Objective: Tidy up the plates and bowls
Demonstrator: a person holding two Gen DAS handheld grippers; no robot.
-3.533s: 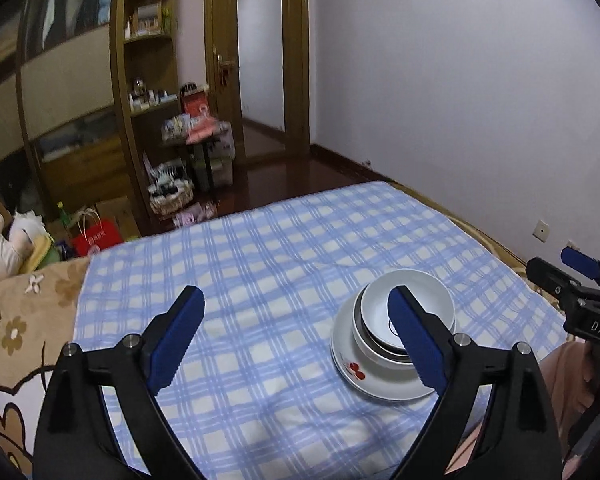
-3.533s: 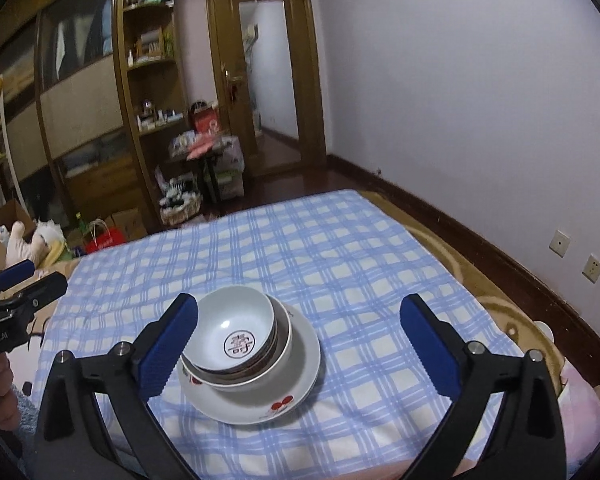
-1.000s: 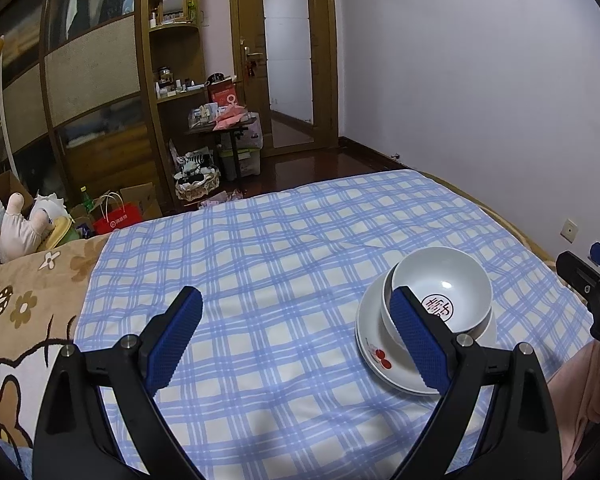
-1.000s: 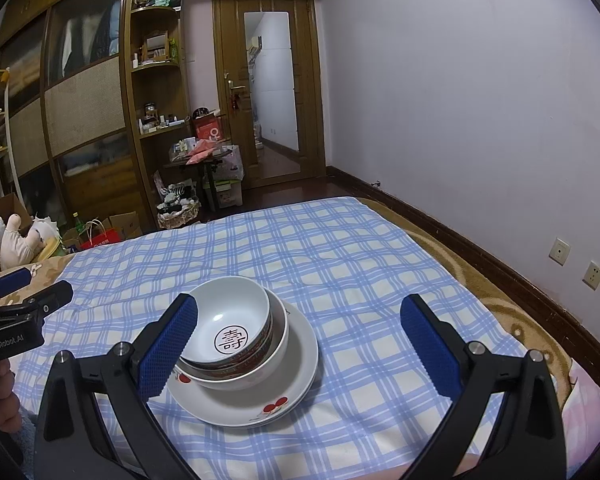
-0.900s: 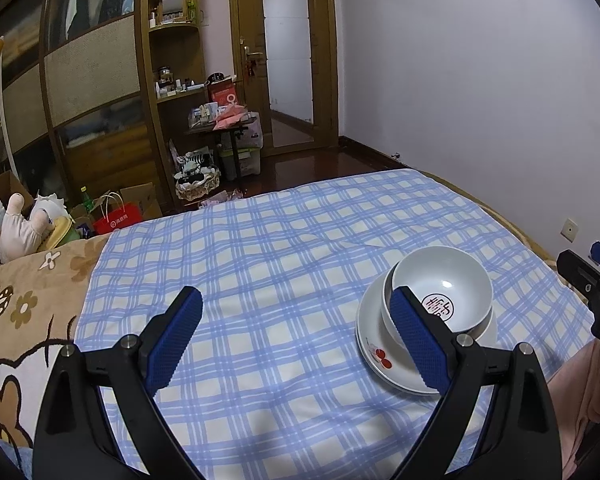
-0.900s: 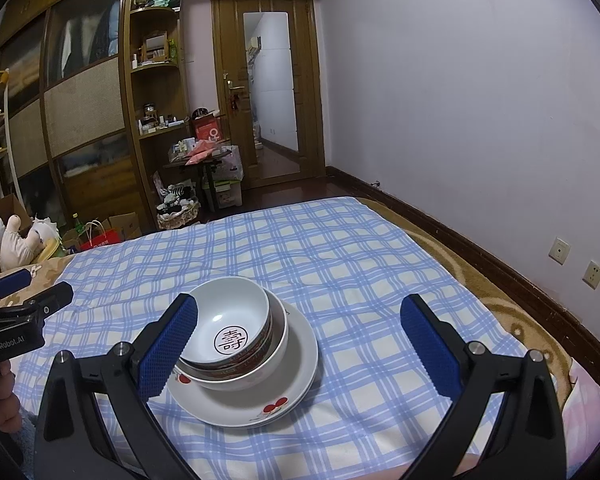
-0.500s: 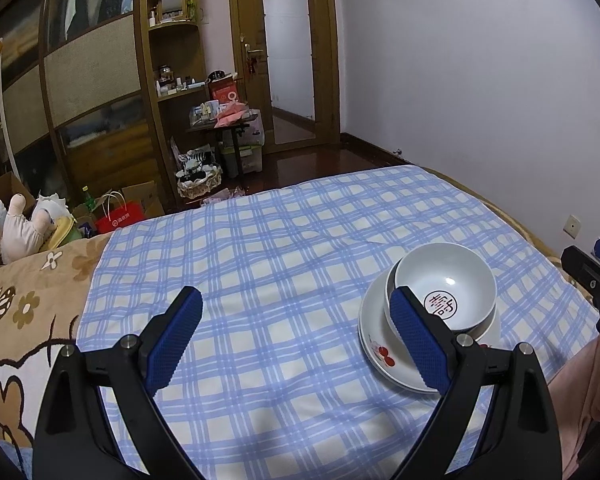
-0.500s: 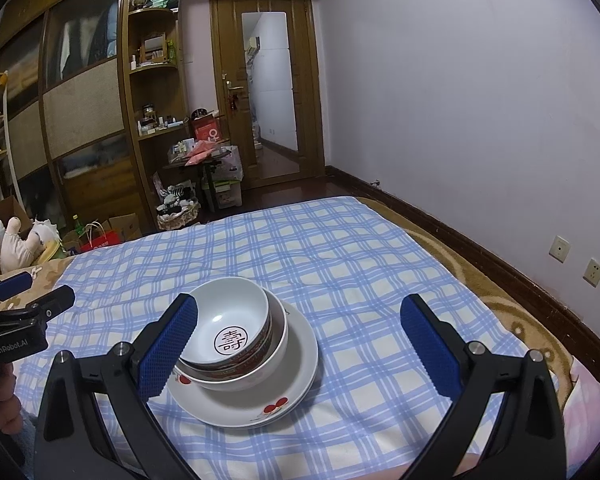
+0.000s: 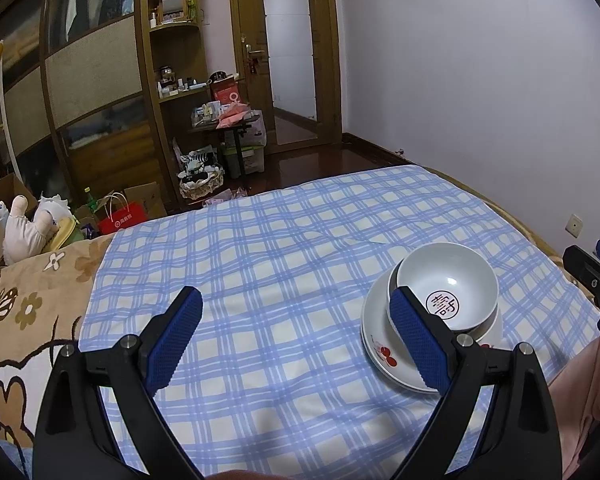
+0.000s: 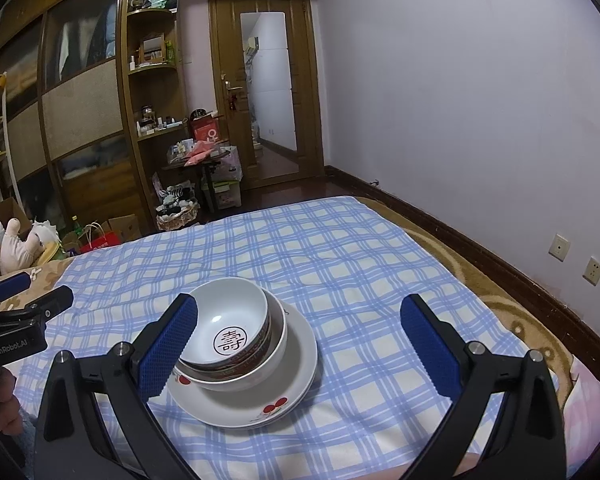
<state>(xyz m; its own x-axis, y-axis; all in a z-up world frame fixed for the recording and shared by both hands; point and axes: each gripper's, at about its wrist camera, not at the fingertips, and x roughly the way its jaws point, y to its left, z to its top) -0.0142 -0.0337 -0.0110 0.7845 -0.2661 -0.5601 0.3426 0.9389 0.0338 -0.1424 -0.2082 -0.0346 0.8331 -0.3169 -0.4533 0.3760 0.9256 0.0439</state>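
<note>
A white bowl with a red character inside (image 10: 230, 326) sits nested in a larger bowl (image 10: 260, 368), on a white plate with red cherries (image 10: 276, 396), on the blue checked cloth (image 10: 340, 264). The same stack shows at the right in the left wrist view, with the top bowl (image 9: 448, 284) over the plate (image 9: 380, 344). My left gripper (image 9: 296, 336) is open and empty, held above the cloth to the left of the stack. My right gripper (image 10: 298, 340) is open and empty, held just above and in front of the stack.
A brown patterned blanket (image 9: 28, 312) with soft toys (image 9: 24, 228) lies left of the cloth. Wooden cabinets (image 10: 84, 120), a cluttered small table (image 10: 204, 160) and a door (image 10: 268, 92) stand beyond the bed. A wall with sockets (image 10: 560, 248) runs along the right.
Both grippers stay open and empty. The left view has lifted and pulled back slightly over 3.5 seconds. The stack has not moved.
</note>
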